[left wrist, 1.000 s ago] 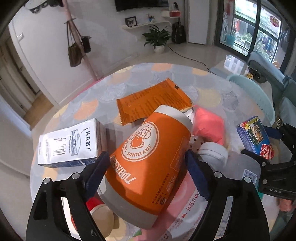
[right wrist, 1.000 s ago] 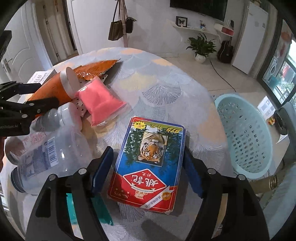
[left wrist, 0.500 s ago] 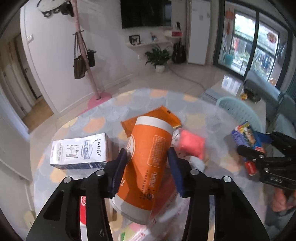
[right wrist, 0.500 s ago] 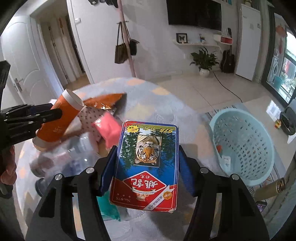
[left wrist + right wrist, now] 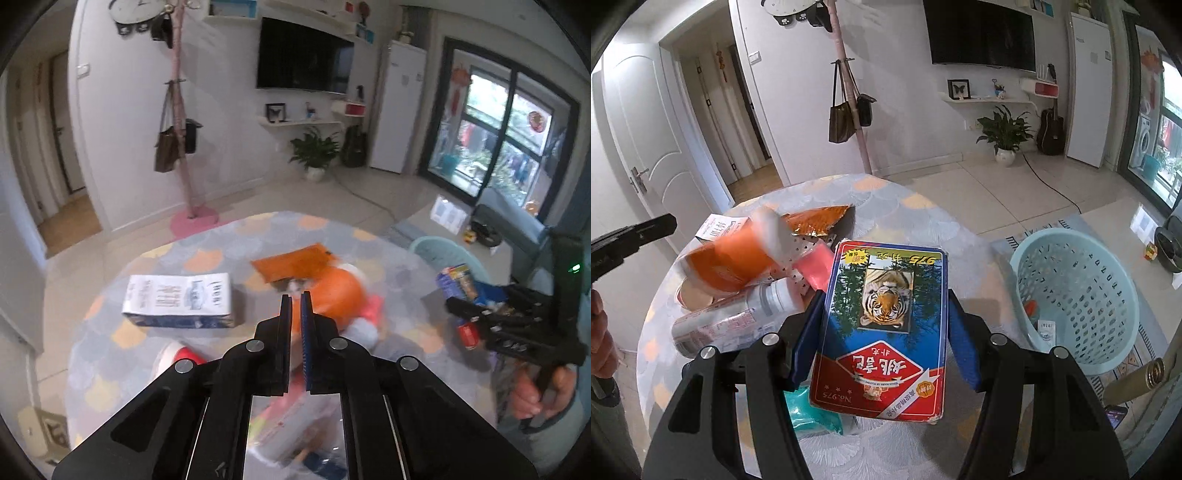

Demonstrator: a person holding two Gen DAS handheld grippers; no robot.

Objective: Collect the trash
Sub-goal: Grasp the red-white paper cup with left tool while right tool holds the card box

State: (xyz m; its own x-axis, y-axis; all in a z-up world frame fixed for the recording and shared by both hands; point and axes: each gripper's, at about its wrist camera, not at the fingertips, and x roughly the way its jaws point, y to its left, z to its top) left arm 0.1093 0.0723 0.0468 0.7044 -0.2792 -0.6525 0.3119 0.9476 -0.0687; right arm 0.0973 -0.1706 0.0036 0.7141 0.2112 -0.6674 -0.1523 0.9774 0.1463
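Observation:
My left gripper [image 5: 295, 295] is shut with nothing between its fingers, high above the table. The orange cup [image 5: 338, 293] is blurred below it among the trash; it also shows in the right wrist view [image 5: 727, 264]. My right gripper [image 5: 886, 317] is shut on a blue and red tiger card box [image 5: 886, 325], held above the table. The box also shows in the left wrist view [image 5: 460, 284]. A light blue basket [image 5: 1078, 295] stands on the floor to the right of the table.
On the round patterned table [image 5: 905, 214] lie a white milk carton [image 5: 179, 301], an orange foil bag [image 5: 295, 264], a pink packet [image 5: 816, 267], a plastic bottle [image 5: 738, 319] and a teal packet [image 5: 812, 413]. A coat stand [image 5: 181, 122] stands behind.
The orange cup slipped out of my left gripper and dropped onto the trash; the left jaws closed fully. Both grippers rose. The right gripper lifted the tiger box off the table.

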